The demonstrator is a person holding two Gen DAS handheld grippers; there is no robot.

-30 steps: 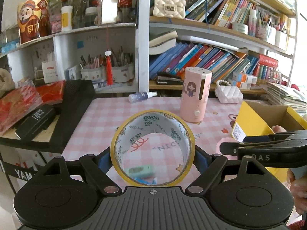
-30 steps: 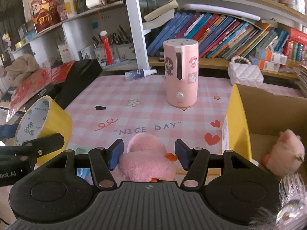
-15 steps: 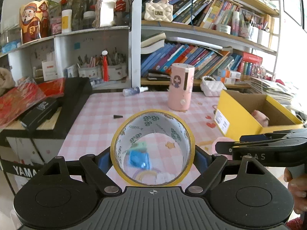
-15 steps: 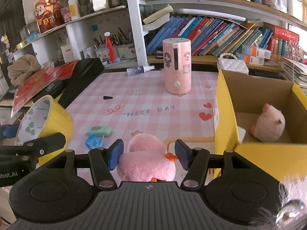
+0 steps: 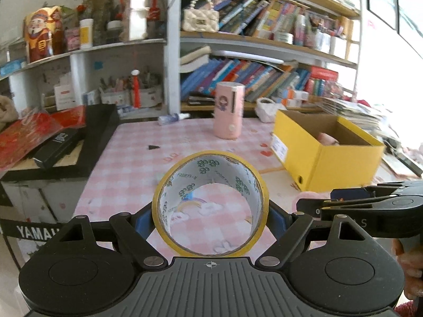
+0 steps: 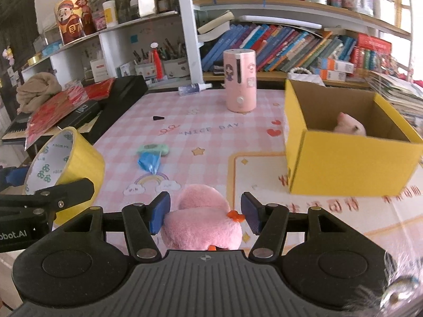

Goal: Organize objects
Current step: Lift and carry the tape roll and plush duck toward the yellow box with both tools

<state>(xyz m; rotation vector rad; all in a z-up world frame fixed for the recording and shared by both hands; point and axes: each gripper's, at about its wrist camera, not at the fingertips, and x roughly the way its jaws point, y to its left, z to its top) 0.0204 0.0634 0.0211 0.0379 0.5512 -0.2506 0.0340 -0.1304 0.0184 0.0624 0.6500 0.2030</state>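
My left gripper (image 5: 210,218) is shut on a yellow tape roll (image 5: 211,163), held above the near edge of the pink checked table; the roll also shows in the right wrist view (image 6: 82,161). My right gripper (image 6: 205,212) is shut on a pink plush toy (image 6: 202,216) with an orange bow, held above the table's front. A yellow cardboard box (image 6: 351,161) stands open at the right, also in the left wrist view (image 5: 341,163), with a pink plush pig (image 6: 349,125) inside.
A pink cylinder device (image 6: 240,79) stands at the table's back. A green case (image 6: 153,149) and a blue wrapper (image 6: 149,162) lie mid-table, with a small black piece (image 6: 157,117) further back. A black keyboard case (image 6: 116,97) lies left. Bookshelves (image 6: 290,45) are behind.
Both grippers have pulled back and risen from the table with their loads. The box and table now look farther away and more of the table shows.
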